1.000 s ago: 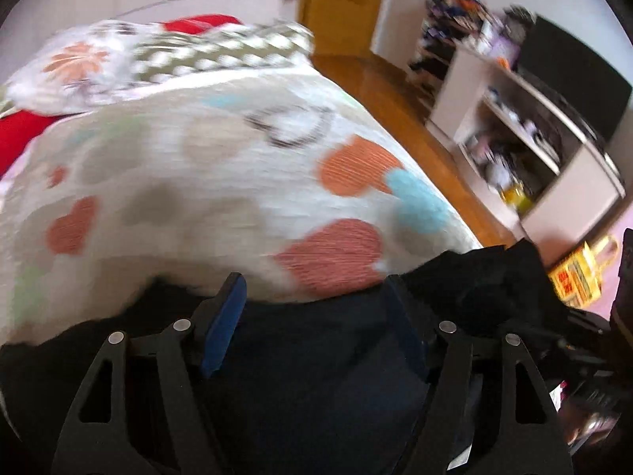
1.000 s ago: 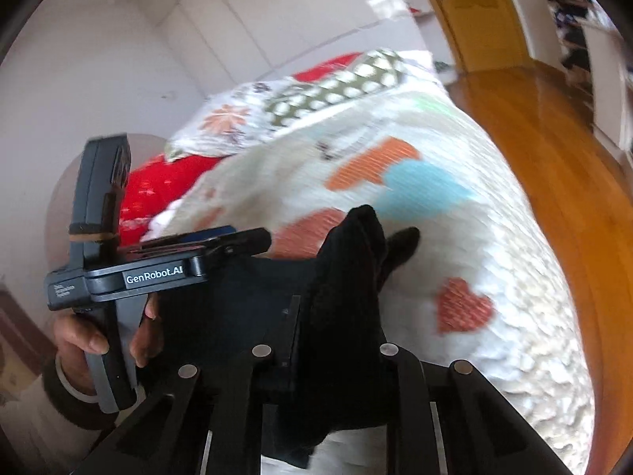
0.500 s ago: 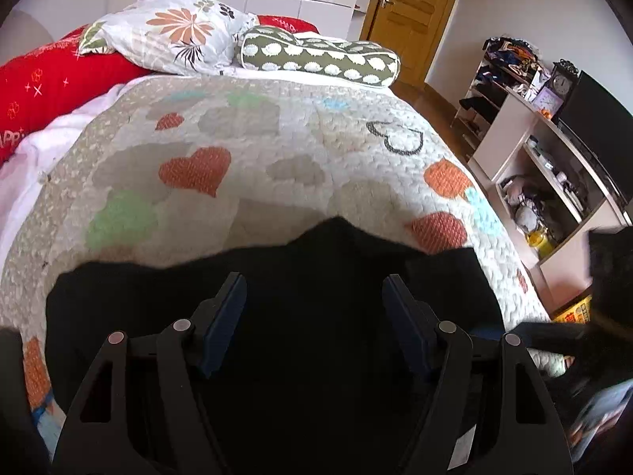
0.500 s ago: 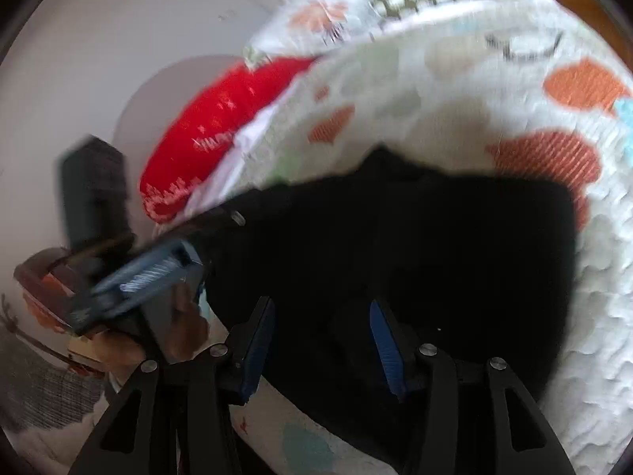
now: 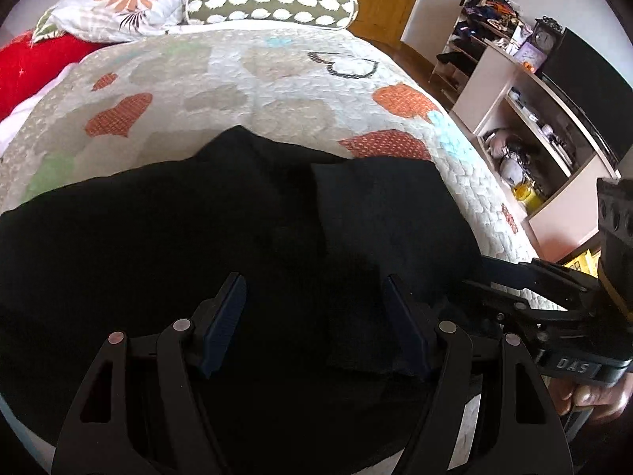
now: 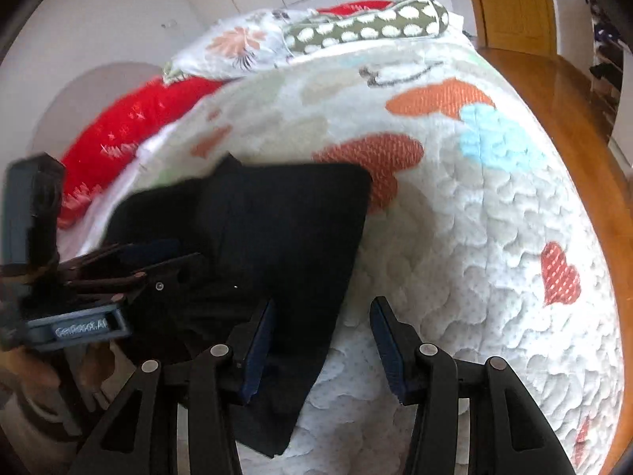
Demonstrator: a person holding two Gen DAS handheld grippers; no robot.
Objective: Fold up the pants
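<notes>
Black pants lie spread on the heart-patterned quilt with a folded layer on their right half. My left gripper hovers over the near part of the cloth. Its jaws are closing but still stand wide, with fabric below them and nothing pinched. In the right wrist view the pants end in a straight right edge. My right gripper is open over that edge near the bed's foot, its left finger above the cloth and its right finger above the quilt. Each gripper shows in the other's view: the right gripper and the left gripper.
Pillows and a red blanket lie at the head of the bed. A shelf unit with clutter and a dark screen stands to the right. Wooden floor and a door lie beyond the bed.
The right gripper let go of the bunched pants and opened. The pants now lie flat on the quilt, and both grippers have come down closer to them.
</notes>
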